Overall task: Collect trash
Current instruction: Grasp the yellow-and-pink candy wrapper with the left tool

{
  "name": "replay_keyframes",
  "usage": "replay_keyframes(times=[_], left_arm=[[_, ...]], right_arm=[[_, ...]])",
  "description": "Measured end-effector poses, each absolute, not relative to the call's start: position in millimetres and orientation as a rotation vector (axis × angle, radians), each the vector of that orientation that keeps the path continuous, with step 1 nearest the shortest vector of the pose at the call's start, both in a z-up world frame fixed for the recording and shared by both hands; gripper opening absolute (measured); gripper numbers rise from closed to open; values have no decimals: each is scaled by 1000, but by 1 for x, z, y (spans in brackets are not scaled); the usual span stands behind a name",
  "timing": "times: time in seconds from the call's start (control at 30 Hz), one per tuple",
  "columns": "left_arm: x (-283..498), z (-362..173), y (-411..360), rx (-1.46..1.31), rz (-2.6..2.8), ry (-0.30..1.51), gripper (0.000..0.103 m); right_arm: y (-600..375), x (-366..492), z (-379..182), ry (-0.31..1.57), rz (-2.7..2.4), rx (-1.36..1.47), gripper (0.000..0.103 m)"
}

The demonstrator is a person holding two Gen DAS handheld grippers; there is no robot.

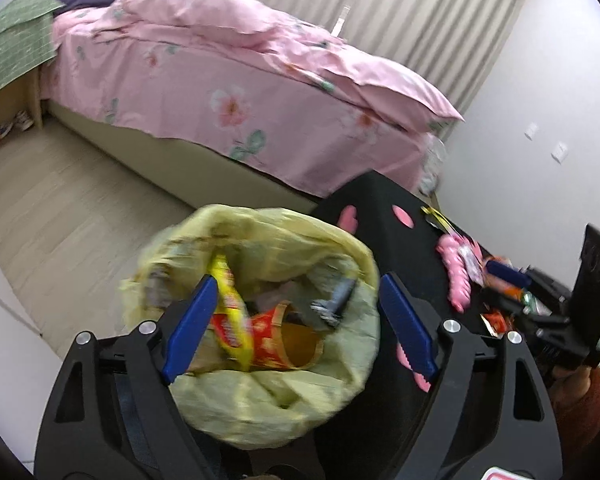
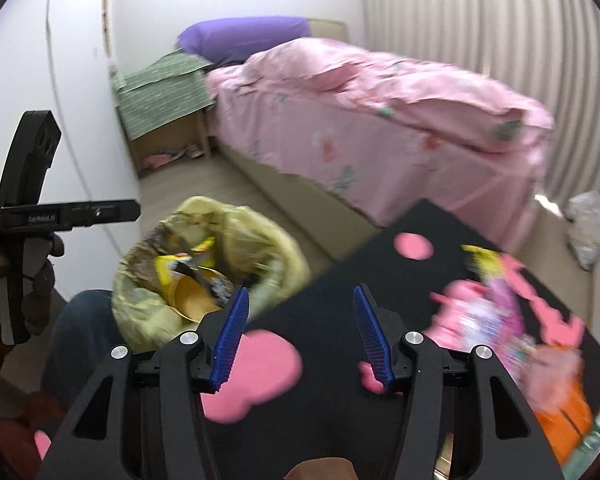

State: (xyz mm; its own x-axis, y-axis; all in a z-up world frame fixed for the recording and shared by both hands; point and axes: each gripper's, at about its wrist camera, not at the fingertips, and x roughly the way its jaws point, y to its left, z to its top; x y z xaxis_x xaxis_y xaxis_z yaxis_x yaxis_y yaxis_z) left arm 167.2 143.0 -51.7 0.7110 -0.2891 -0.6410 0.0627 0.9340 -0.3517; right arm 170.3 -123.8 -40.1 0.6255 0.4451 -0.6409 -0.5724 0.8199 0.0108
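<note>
Right wrist view: right tongs [image 2: 298, 332] are hovering open and empty; heaped pink-and-orange plastic wrappers [image 2: 496, 320] are lying rightward, nearer them than the open left tongs [image 1: 296, 324].

Below the left gripper [image 1: 294, 322], thin crinkled plastic bin liner [image 1: 276, 400] holds glossy wrappers [image 1: 230, 312]; matt cloth mat [image 2: 332, 292] under the right gripper [image 2: 300, 336].

The yellow-lined bin [image 1: 260, 316] is viewed steeply and closely from directly above by the left wrist camera, whereas it [image 2: 204, 272] is seen lower left and farther off by the right wrist camera, with the pink bed [image 1: 236, 80] behind the bin shared.
</note>
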Motion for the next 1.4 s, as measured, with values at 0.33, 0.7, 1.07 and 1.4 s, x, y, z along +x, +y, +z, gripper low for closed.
replay_keyframes(times=[0.33,0.7,1.07,1.4], left_arm=[[181,-47,31,-209,-410,767,78],[218,-50,-84,-96,-587,768,78],[355,-95,-159,-46,-426,889,67],[388,-108,-195,89,-402,1003,41]], right_arm=[[-251,119,-33,656,320,-187,58],[-341,83,-47,643,84,-133,58],[-368,79,-67,621,17,-58,58],[-375,78,-85,649,21,0,58]])
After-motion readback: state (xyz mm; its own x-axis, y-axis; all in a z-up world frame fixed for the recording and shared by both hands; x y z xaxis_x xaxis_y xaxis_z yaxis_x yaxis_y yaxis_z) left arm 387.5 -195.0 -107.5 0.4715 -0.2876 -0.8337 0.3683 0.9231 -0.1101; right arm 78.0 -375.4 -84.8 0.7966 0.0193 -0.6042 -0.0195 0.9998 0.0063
